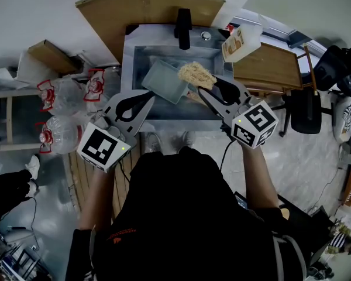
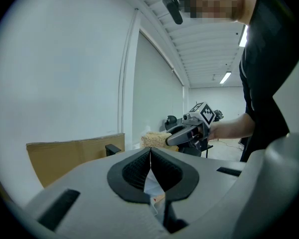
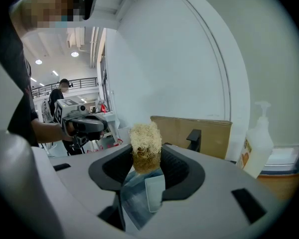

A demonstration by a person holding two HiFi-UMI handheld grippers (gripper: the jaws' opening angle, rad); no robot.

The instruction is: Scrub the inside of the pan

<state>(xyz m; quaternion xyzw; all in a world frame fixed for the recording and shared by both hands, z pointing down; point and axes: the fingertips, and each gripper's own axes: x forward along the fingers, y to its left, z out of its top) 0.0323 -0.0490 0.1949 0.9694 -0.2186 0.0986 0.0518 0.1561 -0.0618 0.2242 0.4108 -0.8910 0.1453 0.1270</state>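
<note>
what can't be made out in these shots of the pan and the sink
Pan inside, head view: too small to judge dirt; the scrubber in the right gripper covers one corner.
Pan, right gripper view: only a sliver shows between the jaws.
Sink near side, head view: behind the left gripper and right gripper.
Bottle label: too small to read.

1. Bright, even indoor light; a strip light (image 2: 225,77) and round ceiling lamps (image 3: 38,61) glow overhead.
2. Pale walls (image 2: 65,73) wash out; shadows are soft.
3. Every view bulges like a fisheye, with black corners.
4. The left gripper (image 2: 150,153) and right gripper (image 3: 147,157) look soft up close, yet the scrubber (image 3: 145,139) shows crisp fibres.
</note>
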